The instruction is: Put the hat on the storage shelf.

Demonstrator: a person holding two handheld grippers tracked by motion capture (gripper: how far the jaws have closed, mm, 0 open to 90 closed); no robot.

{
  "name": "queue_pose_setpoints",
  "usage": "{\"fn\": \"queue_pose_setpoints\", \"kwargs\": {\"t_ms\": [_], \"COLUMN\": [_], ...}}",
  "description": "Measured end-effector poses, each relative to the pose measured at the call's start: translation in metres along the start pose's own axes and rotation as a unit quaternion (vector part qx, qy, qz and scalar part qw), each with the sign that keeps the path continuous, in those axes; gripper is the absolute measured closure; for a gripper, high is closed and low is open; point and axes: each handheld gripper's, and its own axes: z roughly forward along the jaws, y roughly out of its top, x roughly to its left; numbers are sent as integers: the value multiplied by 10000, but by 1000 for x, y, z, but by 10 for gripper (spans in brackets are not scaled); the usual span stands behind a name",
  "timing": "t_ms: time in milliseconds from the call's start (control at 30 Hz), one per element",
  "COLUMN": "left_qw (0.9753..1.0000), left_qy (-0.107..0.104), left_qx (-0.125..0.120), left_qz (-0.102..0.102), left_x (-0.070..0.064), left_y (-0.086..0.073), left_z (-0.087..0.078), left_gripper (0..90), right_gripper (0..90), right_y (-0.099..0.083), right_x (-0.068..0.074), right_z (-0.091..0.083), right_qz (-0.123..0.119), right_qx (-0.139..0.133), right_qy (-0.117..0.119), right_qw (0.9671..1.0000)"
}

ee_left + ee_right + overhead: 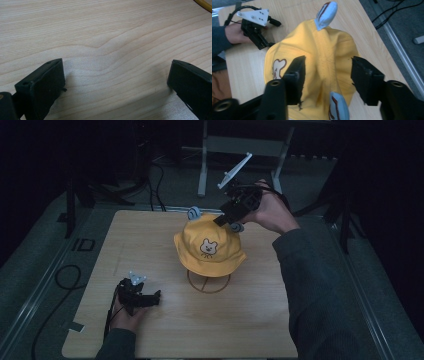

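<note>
A yellow bucket hat [209, 245] with a bear face and two blue ears sits on a wire stand [208, 292] at the middle of the wooden table [145, 245]. My right gripper [227, 222] hovers over the hat's far side. It is open, its jaws astride the crown [328, 66], with one blue ear [325, 12] beyond them and the other [338, 106] near the camera. My left gripper [156, 296] rests low on the table at the front left. It is open [115, 70], with bare wood between its jaws.
A yellow curved edge [203, 3] shows in the far corner of the left gripper view. Black cables [65, 280] lie on the floor to the left. Metal frame legs [202, 175] stand behind the table. A raised rail [360, 285] runs along the right side.
</note>
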Motion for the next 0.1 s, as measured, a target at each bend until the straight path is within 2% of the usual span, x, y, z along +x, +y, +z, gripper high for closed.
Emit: {"fn": "queue_pose_setpoints", "kwargs": {"t_ms": [33,100], "left_qw": [10000,10000], "left_qy": [0,0], "left_qx": [0,0], "left_qz": [4,3], "left_x": [0,0], "left_y": [0,0], "left_z": [0,0], "left_gripper": [12,12], "right_gripper": [420,359], "right_y": [-1,-5], "right_x": [0,2], "right_z": [-1,-3], "right_qz": [0,-48], "right_qx": [26,122], "right_qy": [-12,-240], "right_qw": [10000,9996]}}
